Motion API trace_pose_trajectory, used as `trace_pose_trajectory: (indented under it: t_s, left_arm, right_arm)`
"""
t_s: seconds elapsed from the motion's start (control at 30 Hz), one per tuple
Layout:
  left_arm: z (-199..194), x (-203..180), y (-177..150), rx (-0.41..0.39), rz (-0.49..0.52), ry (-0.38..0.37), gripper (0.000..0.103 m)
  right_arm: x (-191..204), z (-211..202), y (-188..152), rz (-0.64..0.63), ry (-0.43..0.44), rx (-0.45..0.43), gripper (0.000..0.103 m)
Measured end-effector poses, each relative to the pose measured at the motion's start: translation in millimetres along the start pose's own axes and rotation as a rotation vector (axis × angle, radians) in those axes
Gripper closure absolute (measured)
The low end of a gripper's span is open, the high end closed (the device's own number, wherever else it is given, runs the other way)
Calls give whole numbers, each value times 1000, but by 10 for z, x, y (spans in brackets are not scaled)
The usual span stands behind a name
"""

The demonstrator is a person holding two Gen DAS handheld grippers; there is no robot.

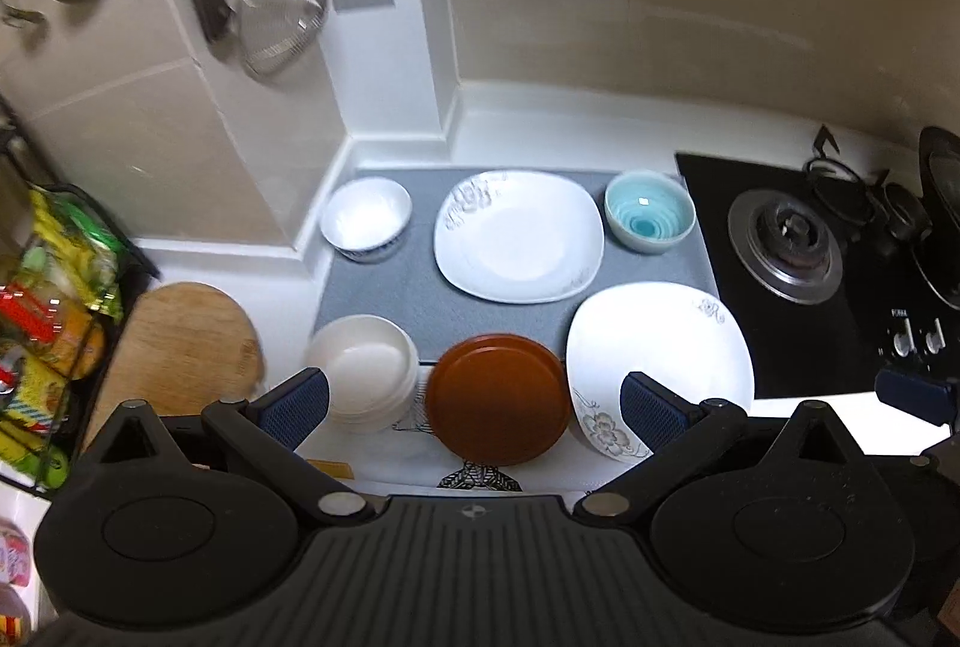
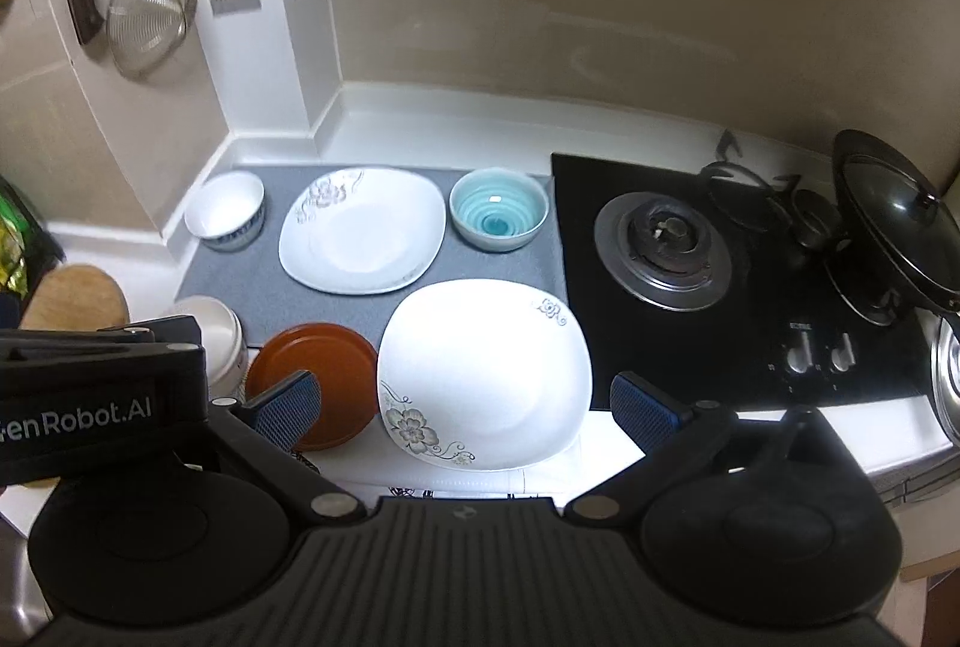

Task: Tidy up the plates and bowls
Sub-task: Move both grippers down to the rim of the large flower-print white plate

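Note:
On the grey mat (image 1: pixel 384 299) lie a white flowered square plate (image 1: pixel 519 236), a blue-trimmed white bowl (image 1: pixel 366 219) and a light blue bowl (image 1: pixel 650 216). Nearer me are a second white flowered plate (image 1: pixel 660 353), a brown round plate (image 1: pixel 498 398) and a stack of white bowls (image 1: pixel 366 374). My left gripper (image 1: pixel 474 404) is open and empty above the brown plate. My right gripper (image 2: pixel 468 410) is open and empty above the near white plate (image 2: pixel 486 371). The right view also shows the brown plate (image 2: pixel 315 377), far plate (image 2: pixel 363 230) and blue bowl (image 2: pixel 499 209).
A black gas hob (image 2: pixel 720 287) with a burner and a propped pan lid (image 2: pixel 900 221) lies to the right. A round wooden board (image 1: pixel 180 341) and a rack of packets (image 1: pixel 48 299) stand at the left. A strainer (image 1: pixel 282 5) hangs on the wall.

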State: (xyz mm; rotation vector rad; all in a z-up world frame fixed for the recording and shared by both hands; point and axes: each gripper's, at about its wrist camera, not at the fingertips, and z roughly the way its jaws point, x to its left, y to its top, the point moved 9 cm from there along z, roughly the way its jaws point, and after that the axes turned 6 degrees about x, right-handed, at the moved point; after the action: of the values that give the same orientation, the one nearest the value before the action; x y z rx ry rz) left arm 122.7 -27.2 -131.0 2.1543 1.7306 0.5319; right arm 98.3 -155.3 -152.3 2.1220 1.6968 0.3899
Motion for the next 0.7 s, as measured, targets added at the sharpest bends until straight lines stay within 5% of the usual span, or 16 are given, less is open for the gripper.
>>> trace_pose_trajectory:
  t_s: [0.1,0.37,0.53,0.6,0.67,0.7]
  left_arm:
    - [331,24,80,43,17,-14,0]
    - [1403,0,199,99,55,-249,0]
    - [2114,-289,195,256,63,-375,3]
    - [2372,-503,252,286,109,-431,12]
    - [2607,-658,306,307,153,-408,44]
    - [2719,-698,335,320,143,-382,49]
  right_arm:
    - [10,251,61,-4,21,18,0]
    - [-317,885,181,63,212,-11,0]
    - [-801,1282,200,140,238,-58,0]
    - [-975,1450,164,175,287,-41,0]
    - [-1132,1556,156,232,374,-48,0]
    - [-1206,1601,162,263,422,-48,0]
